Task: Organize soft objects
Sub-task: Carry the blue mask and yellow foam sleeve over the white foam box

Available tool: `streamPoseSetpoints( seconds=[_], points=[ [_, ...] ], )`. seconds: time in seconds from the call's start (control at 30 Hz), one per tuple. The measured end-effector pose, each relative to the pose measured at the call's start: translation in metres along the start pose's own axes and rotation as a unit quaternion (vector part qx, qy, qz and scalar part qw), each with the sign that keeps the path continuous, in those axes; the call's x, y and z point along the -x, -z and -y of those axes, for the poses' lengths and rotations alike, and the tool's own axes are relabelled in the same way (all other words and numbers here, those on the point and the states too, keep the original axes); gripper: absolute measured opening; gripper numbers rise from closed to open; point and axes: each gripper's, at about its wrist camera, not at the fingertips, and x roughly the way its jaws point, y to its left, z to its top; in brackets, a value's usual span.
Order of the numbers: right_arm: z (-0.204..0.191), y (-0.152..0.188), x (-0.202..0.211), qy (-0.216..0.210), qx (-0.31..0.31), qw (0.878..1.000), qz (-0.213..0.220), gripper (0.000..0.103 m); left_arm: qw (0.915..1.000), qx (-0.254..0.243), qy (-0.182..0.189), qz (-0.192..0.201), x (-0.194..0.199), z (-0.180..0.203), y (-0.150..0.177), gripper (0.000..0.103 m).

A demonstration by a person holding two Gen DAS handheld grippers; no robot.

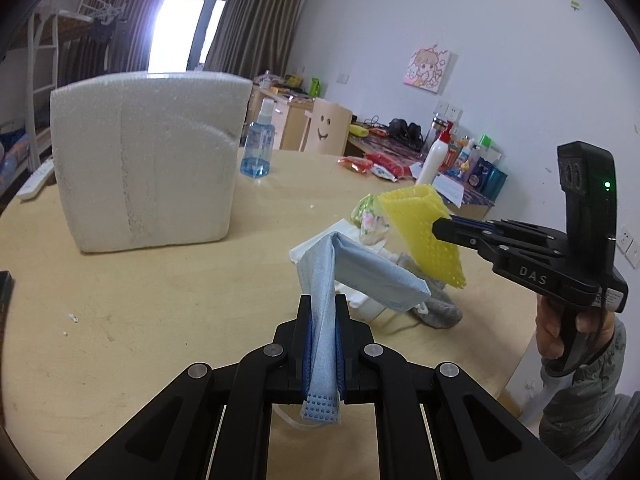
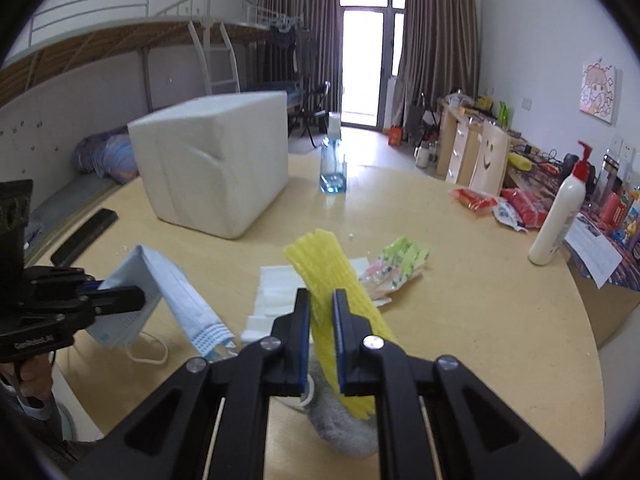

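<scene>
Foam box [image 2: 216, 160], white and block-shaped, stands at the left rear of the round wooden table [image 1: 160, 300]. A black flat device [image 2: 84, 236] lies near the table's left edge. Left gripper [image 1: 323, 312] is clamped on a blue face mask [image 1: 360, 276]; the mask is pinched between the jaws and lifted clear of the tabletop, one half draping to the side, its white ear loop [image 2: 148, 354] hanging below. A blue spray bottle [image 2: 333, 164] stands upright just right of the foam box. At table centre lie white folded sheets [image 2: 276, 292], a grey soft item [image 2: 340, 424] and a green-and-pink patterned packet [image 2: 400, 264], close together. Right gripper [image 2: 321, 308] is closed on a yellow foam net sleeve [image 2: 324, 268], which stands tilted above that pile. A hand [image 1: 560, 328] grips the right gripper's handle. Further right, a white pump bottle [image 2: 560, 216] stands upright near the table's right edge, with red snack packets [image 2: 500, 204] behind it.
</scene>
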Motion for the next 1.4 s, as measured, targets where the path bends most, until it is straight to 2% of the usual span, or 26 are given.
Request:
streamPoseSetpoints(
  seconds=[0.37,0.6,0.77,0.87,0.9,1.0,1.23,1.4],
  points=[
    [-0.006,0.002,0.049,0.002,-0.012,0.998,0.068,0.014,0.9979,-0.012,-0.007,0.063,0.030,0.015,0.001,0.010],
    [-0.011,0.008,0.082,-0.004,-0.029,0.993,0.114,0.014,0.9921,-0.044,-0.041,0.110,0.054,0.030,-0.004,0.010],
    [-0.013,0.011,0.105,0.006,-0.044,0.988,0.148,0.014,0.9880,-0.054,-0.051,0.135,0.072,0.039,-0.011,0.010],
    [-0.014,0.010,0.125,0.016,-0.058,0.982,0.177,0.014,0.9820,-0.067,-0.071,0.161,0.089,0.046,-0.016,0.010],
    [-0.015,0.011,0.130,0.022,-0.062,0.980,0.187,0.014,0.9770,-0.078,-0.089,0.177,0.096,0.052,-0.017,0.010],
    [-0.022,0.014,0.143,0.030,-0.064,0.975,0.210,0.014,0.9689,-0.093,-0.107,0.203,0.110,0.062,-0.018,0.010],
    [-0.032,0.022,0.152,0.039,-0.057,0.971,0.229,0.014,0.9636,-0.104,-0.120,0.215,0.124,0.072,-0.012,0.010],
    [-0.036,0.025,0.152,0.024,-0.060,0.970,0.232,0.014,0.9583,-0.102,-0.140,0.227,0.137,0.074,-0.009,0.010]
  ],
)
